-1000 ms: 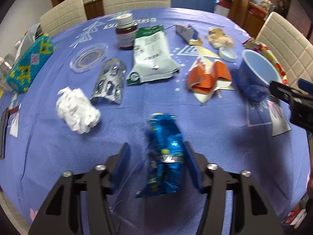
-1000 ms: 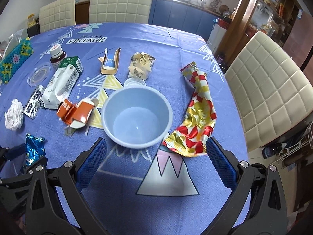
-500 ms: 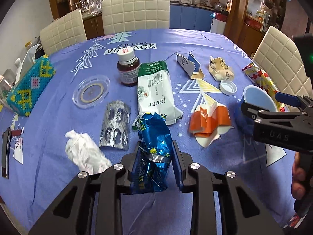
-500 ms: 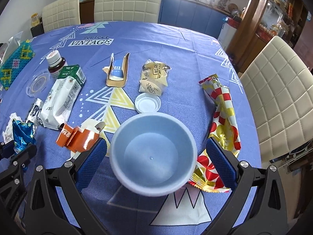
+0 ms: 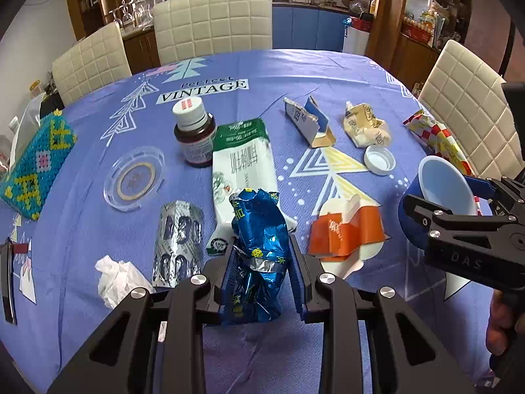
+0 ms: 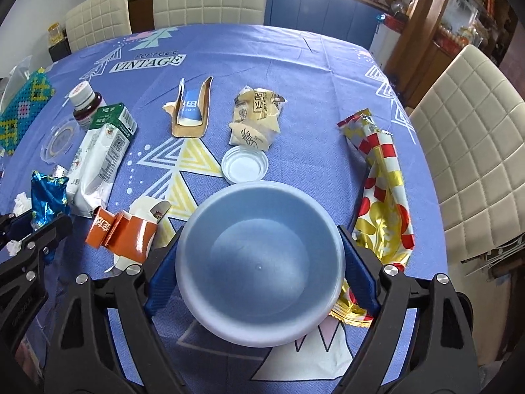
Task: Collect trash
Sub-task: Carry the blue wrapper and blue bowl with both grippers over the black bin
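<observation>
Left gripper (image 5: 261, 264) clamped on a crumpled blue wrapper (image 5: 259, 249), pads pressing both its sides. Wrapper upright between the fingers, long axis running along them, torn top pointing away from the gripper toward the far side of the table (image 5: 295, 72), lower end hanging back toward the wrist, clear of the cloth. Just ahead of the fingertips, a flattened green-and-white carton (image 5: 241, 167), long axis also pointing away, with a brown bottle (image 5: 193, 138) beyond it to the left. Left of the fingers, a foil blister pack (image 5: 178, 243) and a white tissue (image 5: 116, 277); right of them, an orange carton (image 5: 346, 233).

Right gripper (image 6: 259, 262) closing round a pale blue bowl (image 6: 259, 262), bowl between the jaws, mouth up and tipped slightly toward the camera, blue pads at its left and right walls; cannot tell for sure whether both pads press yet. Straight ahead of the bowl, a white lid (image 6: 244, 165), then a beige wrapper (image 6: 256, 118). Right of the right finger, a red-and-gold wrapper (image 6: 382, 190), long axis pointing away from the gripper, near end tucked under the finger. Ahead and left, a torn blue-and-tan box (image 6: 192, 108) standing open.
</observation>
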`<state>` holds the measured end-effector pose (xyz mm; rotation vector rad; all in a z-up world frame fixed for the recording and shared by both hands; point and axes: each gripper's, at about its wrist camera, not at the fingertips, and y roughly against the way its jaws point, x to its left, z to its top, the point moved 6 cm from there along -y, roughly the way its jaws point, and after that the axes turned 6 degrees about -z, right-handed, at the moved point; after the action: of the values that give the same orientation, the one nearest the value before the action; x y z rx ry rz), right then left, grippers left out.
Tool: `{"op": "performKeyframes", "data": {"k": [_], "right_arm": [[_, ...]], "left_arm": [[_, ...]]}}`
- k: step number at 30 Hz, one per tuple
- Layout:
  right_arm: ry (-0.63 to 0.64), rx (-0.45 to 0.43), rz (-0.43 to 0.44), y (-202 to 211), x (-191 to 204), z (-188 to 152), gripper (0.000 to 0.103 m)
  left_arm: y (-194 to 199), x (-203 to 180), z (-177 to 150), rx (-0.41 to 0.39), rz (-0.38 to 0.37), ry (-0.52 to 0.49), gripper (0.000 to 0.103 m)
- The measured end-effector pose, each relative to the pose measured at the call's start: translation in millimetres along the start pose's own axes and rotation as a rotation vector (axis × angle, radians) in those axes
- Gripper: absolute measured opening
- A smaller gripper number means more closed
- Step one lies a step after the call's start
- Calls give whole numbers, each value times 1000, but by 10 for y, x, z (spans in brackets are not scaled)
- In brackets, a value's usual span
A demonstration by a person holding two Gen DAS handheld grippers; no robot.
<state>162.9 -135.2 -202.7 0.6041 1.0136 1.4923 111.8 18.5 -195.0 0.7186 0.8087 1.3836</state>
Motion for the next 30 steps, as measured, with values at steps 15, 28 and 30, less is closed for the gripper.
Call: {"op": "performKeyframes", "data": {"k": [15, 28, 30], "right_arm": [[-81, -51, -30, 560, -575, -237, 86], [-243, -90, -196, 1010, -1676, -739, 86], [-275, -94, -229, 1068, -1868, -794, 86]], "left_arm": [[280, -676, 78, -17, -93, -87, 29], [521, -1761, 76, -29, -222, -243, 29], [558, -1965, 67, -34, -242, -279, 29]]}}
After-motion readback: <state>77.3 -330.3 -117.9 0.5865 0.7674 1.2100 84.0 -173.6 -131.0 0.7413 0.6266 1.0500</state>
